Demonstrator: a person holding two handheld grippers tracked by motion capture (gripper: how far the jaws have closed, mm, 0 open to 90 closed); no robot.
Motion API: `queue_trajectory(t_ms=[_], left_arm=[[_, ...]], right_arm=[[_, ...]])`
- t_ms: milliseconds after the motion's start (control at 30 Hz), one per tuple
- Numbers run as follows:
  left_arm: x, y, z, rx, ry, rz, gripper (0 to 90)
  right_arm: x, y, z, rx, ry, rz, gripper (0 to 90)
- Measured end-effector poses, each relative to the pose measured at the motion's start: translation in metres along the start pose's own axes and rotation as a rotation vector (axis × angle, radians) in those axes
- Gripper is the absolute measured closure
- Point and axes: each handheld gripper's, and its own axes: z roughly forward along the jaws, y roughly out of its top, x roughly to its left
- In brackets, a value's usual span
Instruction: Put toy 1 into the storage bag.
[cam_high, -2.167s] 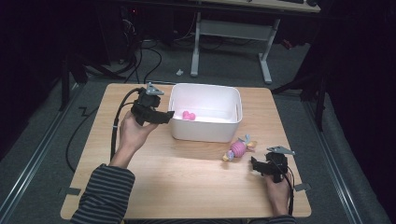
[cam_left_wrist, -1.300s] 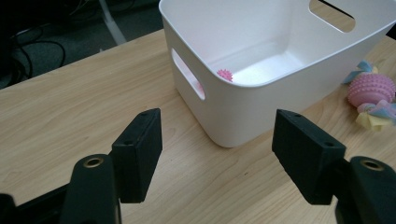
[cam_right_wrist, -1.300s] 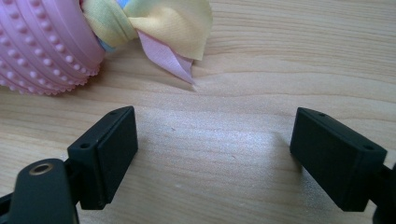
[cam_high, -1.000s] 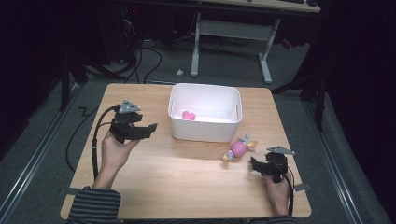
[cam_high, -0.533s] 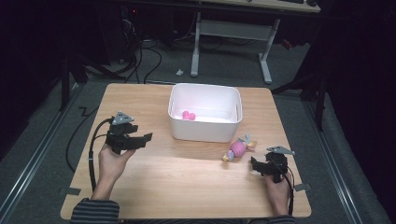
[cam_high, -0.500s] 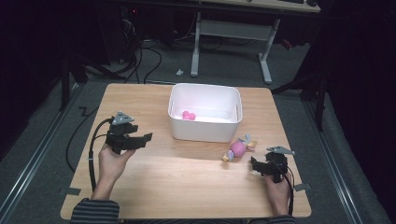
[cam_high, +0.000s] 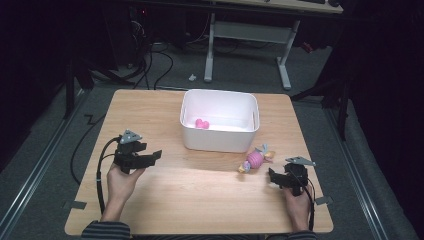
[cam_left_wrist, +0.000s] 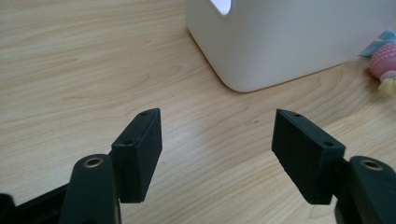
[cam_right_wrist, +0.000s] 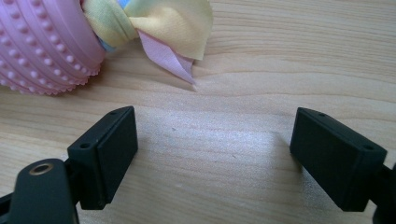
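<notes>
From my station the wooden tabletop (cam_high: 200, 200) is the biggest thing in front of me, lit against a dark room. Toward its far middle stands the white bin (cam_high: 220, 135), open at the top, with a small pink object (cam_high: 201, 123) resting on its floor near the left wall; it is too small for me to say what it is.

My left gripper (cam_high: 150, 157) sits left of the bin, held low over the wood with the hand under it and its fingers pointing toward the bin. In the left gripper view the fingers (cam_left_wrist: 140, 154) stand apart with only bare wood between them, and the bin's rounded corner (cam_left_wrist: 280, 46) lies just ahead.

My right gripper (cam_high: 272, 176) is at the near right of the tabletop, aimed left. Its fingers (cam_right_wrist: 107, 149) are spread wide and grip nothing.

The pink knobbly toy (cam_high: 255, 159), with cloth tails tied at each end, lies on the wood just in front of the bin's near right corner, between the bin and my right gripper. In the right gripper view the toy (cam_right_wrist: 46, 42) lies ahead of the fingertips, clear of them, its yellow and pink cloth end nearest.
</notes>
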Motion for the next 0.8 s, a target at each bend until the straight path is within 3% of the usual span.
queue_trajectory(t_ms=[333,533,600,800], left_arm=[[-0.002,-0.021,0.016,0.014,-0.013,-0.027,33.8],[-0.003,-0.028,0.024,0.041,-0.001,-0.023,33.5],[-0.007,-0.029,0.028,0.038,0.016,0.000,33.3],[-0.009,-0.040,0.043,0.059,0.021,-0.007,33.3]], right_arm=[[0.000,0.000,0.000,0.000,0.000,0.000,15.0],[0.000,0.000,0.000,0.000,0.000,0.000,15.0],[0.000,0.000,0.000,0.000,0.000,0.000,15.0],[0.000,0.000,0.000,0.001,0.000,0.000,15.0]])
